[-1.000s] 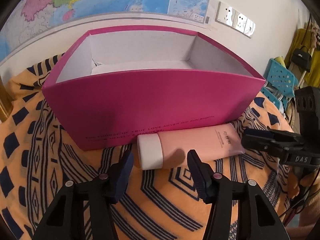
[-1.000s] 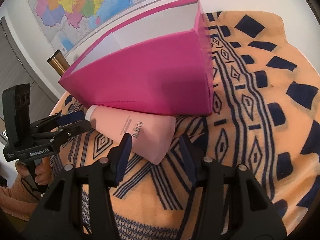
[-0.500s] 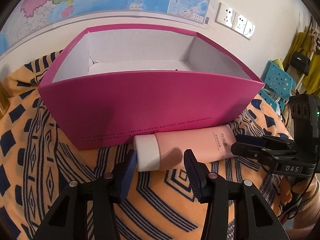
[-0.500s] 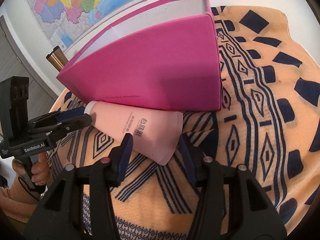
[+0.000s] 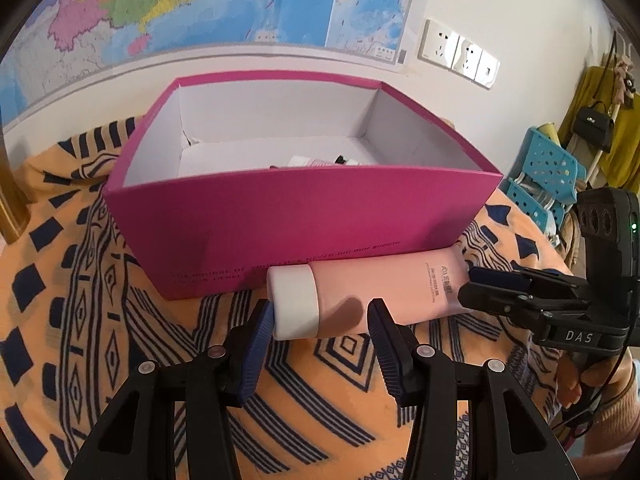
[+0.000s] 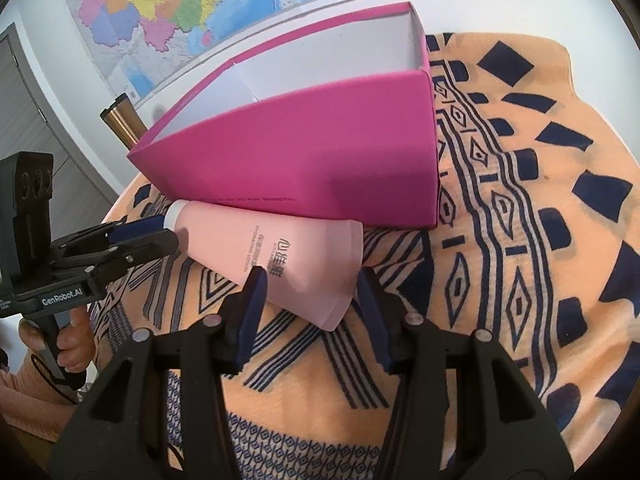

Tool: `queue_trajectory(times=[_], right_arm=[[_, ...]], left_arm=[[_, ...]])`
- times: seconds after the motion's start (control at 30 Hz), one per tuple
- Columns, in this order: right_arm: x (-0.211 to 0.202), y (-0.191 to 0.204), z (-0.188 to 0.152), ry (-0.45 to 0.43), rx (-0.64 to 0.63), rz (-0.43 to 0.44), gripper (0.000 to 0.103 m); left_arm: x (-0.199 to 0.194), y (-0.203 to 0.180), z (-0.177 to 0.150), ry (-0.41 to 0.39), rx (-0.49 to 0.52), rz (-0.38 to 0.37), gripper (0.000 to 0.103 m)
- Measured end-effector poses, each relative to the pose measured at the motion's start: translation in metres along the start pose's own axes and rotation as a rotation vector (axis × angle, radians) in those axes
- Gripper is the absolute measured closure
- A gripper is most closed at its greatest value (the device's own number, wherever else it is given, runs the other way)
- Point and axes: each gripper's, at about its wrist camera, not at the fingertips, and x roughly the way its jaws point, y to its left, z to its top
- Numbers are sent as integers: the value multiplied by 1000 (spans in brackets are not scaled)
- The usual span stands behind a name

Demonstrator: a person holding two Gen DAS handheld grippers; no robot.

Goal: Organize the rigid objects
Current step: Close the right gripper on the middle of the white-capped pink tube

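A pink tube [image 5: 372, 292] with a white cap [image 5: 294, 306] lies on the patterned cloth against the front wall of a magenta box [image 5: 304, 232]. My left gripper [image 5: 320, 320] is open, its fingers on either side of the cap end. My right gripper [image 6: 310, 292] is open, its fingers on either side of the tube's flat end [image 6: 316, 276]. Each gripper shows in the other's view: the right one [image 5: 472, 284], the left one [image 6: 160, 232]. Small items [image 5: 316, 161] lie inside the box, mostly hidden by its wall.
The orange and navy cloth [image 6: 520, 240] covers the round table. A wall with a map [image 5: 200, 8] and sockets [image 5: 460, 52] stands behind the box. Blue plastic stools [image 5: 540, 176] and hanging bags are off the right side. A brass post [image 6: 122, 120] stands at the left.
Both grippers have moved in closer to the tube, one at each end. The left view has risen, so the inside of the box shows more.
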Motion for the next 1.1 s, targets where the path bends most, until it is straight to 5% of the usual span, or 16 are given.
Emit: queue_trajectory(times=[1.1], right_arm=[[-41, 21, 9, -102, -62, -1, 53]], left_arm=[[-37, -11, 9, -91, 16, -7, 54]])
